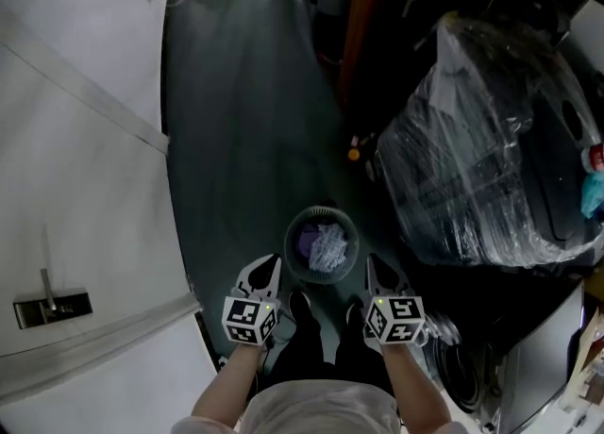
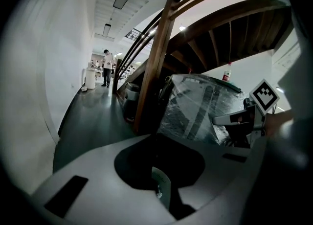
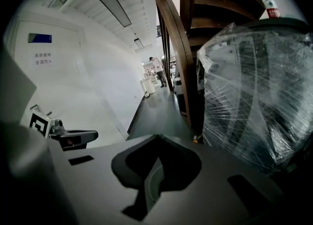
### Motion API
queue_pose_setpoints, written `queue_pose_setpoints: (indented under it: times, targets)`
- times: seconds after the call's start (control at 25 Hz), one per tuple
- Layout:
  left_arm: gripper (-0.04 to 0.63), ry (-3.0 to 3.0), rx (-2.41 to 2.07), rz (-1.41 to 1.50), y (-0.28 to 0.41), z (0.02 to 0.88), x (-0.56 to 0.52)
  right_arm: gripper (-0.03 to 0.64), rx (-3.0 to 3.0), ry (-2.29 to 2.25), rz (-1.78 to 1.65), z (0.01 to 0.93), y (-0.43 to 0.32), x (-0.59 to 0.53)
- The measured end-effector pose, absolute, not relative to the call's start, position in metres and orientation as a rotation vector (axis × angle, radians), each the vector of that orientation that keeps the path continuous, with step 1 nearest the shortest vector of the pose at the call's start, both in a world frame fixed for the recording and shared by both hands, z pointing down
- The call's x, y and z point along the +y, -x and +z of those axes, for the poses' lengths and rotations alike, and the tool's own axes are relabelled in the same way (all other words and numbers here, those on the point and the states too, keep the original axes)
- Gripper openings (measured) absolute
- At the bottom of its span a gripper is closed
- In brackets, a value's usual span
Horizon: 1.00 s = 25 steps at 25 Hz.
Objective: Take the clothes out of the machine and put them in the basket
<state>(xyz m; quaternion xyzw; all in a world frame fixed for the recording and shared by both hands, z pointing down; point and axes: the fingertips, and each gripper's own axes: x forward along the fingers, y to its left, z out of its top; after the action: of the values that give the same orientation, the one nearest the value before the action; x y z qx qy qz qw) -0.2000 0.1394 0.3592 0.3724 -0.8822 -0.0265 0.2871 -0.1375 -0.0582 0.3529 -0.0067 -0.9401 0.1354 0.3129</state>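
In the head view a round dark basket stands on the floor just ahead of the person's shoes, with pale patterned clothes inside. My left gripper hangs near the basket's left side and my right gripper near its right side. Both are above the basket, apart from it. The left gripper has its jaws together with nothing between them, and so does the right gripper. Each gripper view shows the other: the right gripper and the left gripper. The machine's round front shows at lower right, its inside hidden.
A big plastic-wrapped appliance fills the right side, with a bottle on top. A wooden stair post rises behind it. A white wall with a door handle runs along the left. Dark floor stretches ahead as a corridor.
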Motion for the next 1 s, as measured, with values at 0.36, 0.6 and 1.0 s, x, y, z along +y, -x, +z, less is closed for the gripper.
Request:
queue_pose_setpoints:
  times: [0.36,0.6,1.0]
  targets:
    - [0.02,-1.049,-2.519,-0.236,0.223,0.244,0.155,0.006,-2.699,0.019,0.293,0.24,0.15,-0.051]
    - [0.02,-1.111,-2.591,-0.194,0.222,0.194,0.162,0.006,-2.81,0.037,0.284,0.18,0.151,-0.04]
    - [0.02,-1.148,-2.673,-0.208,0.227,0.14,0.181,0.006,-2.903,0.05,0.305,0.129,0.147,-0.018]
